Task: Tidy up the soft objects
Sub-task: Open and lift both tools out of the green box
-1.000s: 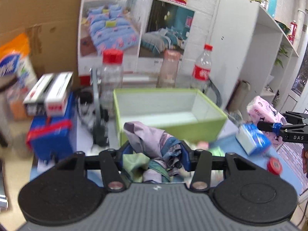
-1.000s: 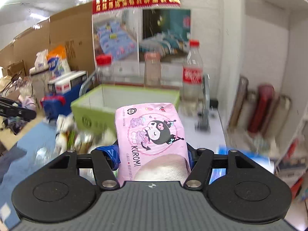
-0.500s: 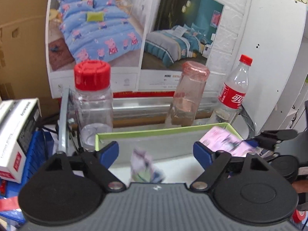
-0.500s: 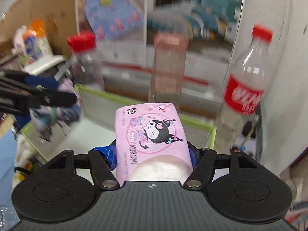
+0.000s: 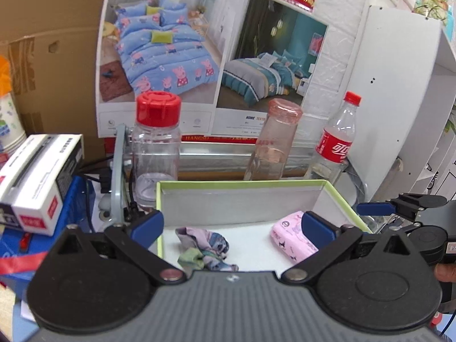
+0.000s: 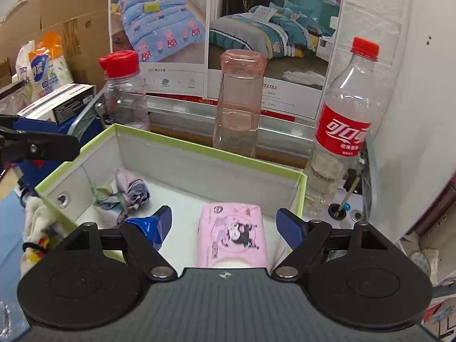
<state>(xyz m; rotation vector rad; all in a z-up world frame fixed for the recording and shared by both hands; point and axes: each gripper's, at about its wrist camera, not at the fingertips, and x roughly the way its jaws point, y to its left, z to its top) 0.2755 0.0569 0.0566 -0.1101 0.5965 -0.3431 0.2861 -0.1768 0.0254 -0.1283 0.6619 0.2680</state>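
Quick count: one green-rimmed box point(image 6: 199, 154) with two soft things inside, one crumpled cloth point(image 6: 125, 196) and one pink tissue pack point(image 6: 230, 233). Three bottles line up behind it: one red-lidded clear jar point(image 6: 124, 97), one pink bottle point(image 6: 239, 105), one cola bottle point(image 6: 342, 131). Two bedding posters point(image 5: 211, 54) on the wall. Two grippers, left gripper point(image 5: 232, 225) and right gripper point(image 6: 225, 222).

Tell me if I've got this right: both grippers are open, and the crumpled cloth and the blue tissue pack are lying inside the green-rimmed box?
Nearly. The tissue pack is pink, not blue, as the right wrist view shows. The rest stands: the left gripper and right gripper are open, and the pack and the crumpled cloth lie in the green-rimmed box.
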